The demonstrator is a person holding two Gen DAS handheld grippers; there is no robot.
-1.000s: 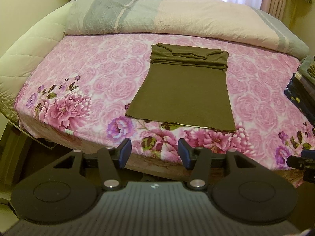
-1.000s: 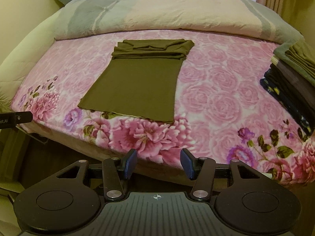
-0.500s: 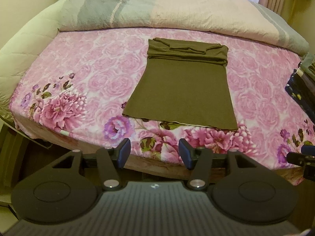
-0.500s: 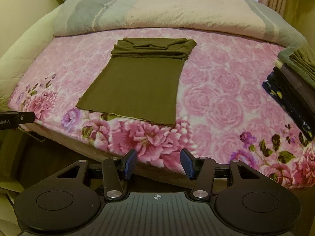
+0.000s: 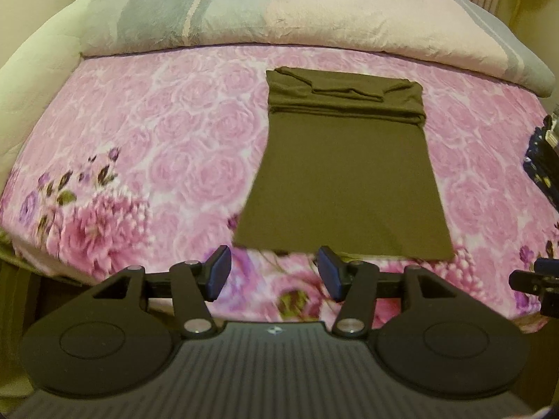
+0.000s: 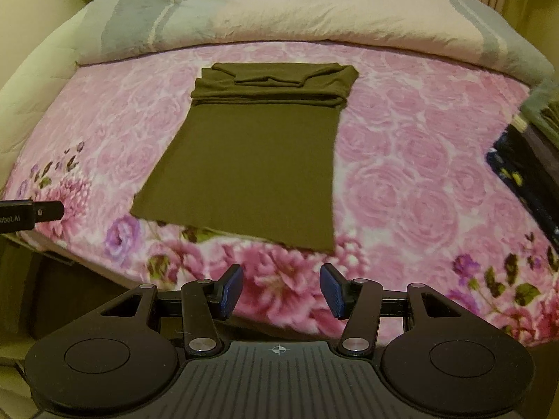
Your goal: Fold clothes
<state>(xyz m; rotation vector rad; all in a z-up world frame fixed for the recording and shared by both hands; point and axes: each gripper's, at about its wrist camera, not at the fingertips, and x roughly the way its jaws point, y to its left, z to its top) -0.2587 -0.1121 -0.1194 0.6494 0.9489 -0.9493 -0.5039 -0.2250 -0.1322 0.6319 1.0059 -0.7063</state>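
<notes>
An olive-brown garment [image 5: 342, 181] [image 6: 251, 160] lies flat on the pink floral bedspread [image 5: 157, 146] [image 6: 412, 160], its far end folded over into a thick band. My left gripper [image 5: 274, 276] is open and empty, hovering just short of the garment's near hem, towards its left corner. My right gripper [image 6: 281, 291] is also open with nothing between its fingers, over the flower print just before the hem's right part. Neither gripper touches the cloth.
A rolled grey and cream duvet [image 5: 279, 17] [image 6: 297, 14] runs along the far side of the bed. A stack of folded dark clothes [image 6: 524, 160] [image 5: 545, 160] sits at the right edge. The near edge of the bed drops to a dark floor.
Both grippers have come forward over the near edge of the bed and slightly lower, so the garment's near hem now lies close in front of their fingertips. The garment itself has not moved.
</notes>
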